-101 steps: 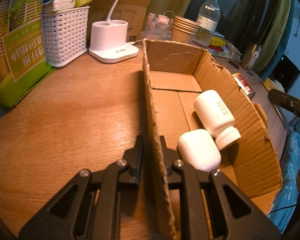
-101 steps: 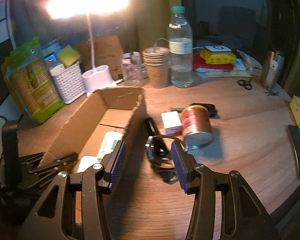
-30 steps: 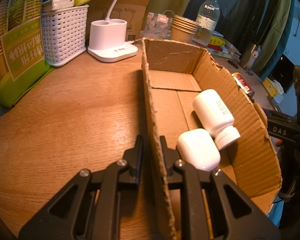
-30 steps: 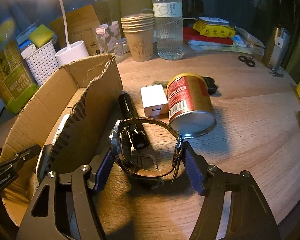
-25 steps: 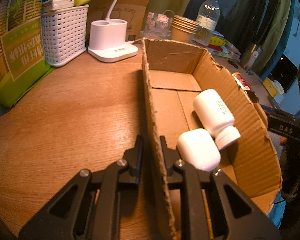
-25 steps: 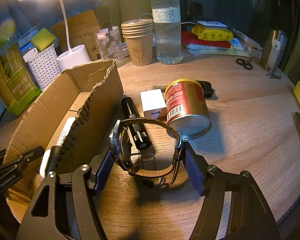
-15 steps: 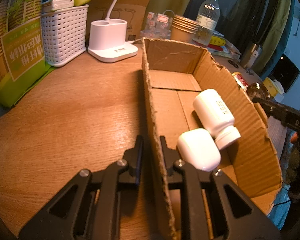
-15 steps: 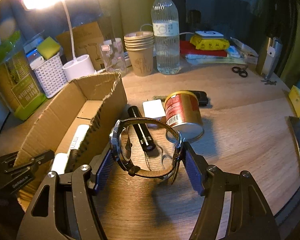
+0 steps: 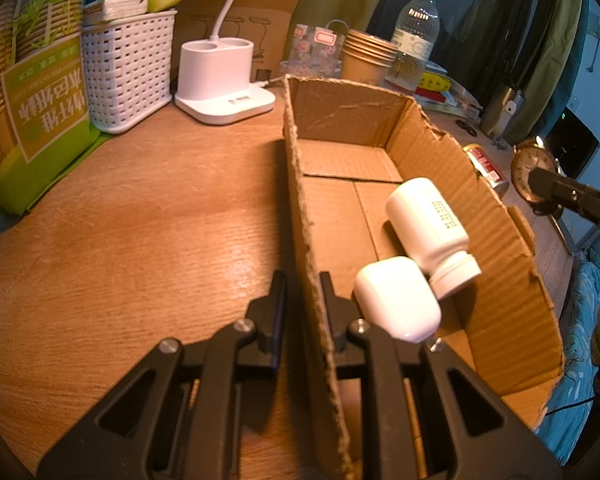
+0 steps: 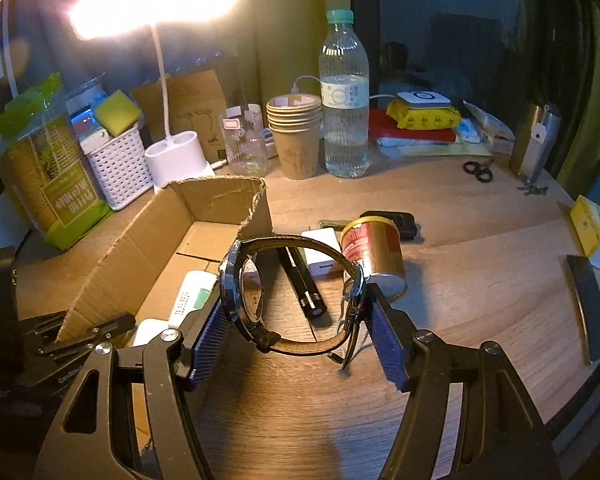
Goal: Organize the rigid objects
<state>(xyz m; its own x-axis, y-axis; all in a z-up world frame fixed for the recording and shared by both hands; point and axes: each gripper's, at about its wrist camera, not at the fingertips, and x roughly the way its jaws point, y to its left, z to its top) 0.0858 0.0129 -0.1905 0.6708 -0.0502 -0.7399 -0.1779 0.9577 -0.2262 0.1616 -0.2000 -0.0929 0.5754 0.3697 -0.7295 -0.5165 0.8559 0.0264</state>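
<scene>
The left gripper (image 9: 300, 300) is pinching the box (image 9: 512, 280) wall tightly, probably to keep it steady; the right gripper (image 10: 296, 332), half open, is clamping the watch (image 10: 244, 284) above the table, beside the box, seemingly for dropping in.

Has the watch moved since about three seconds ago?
Yes. The watch then lay on the table beside the flashlight; now the right gripper holds it lifted above the table, nearer the box.
</scene>
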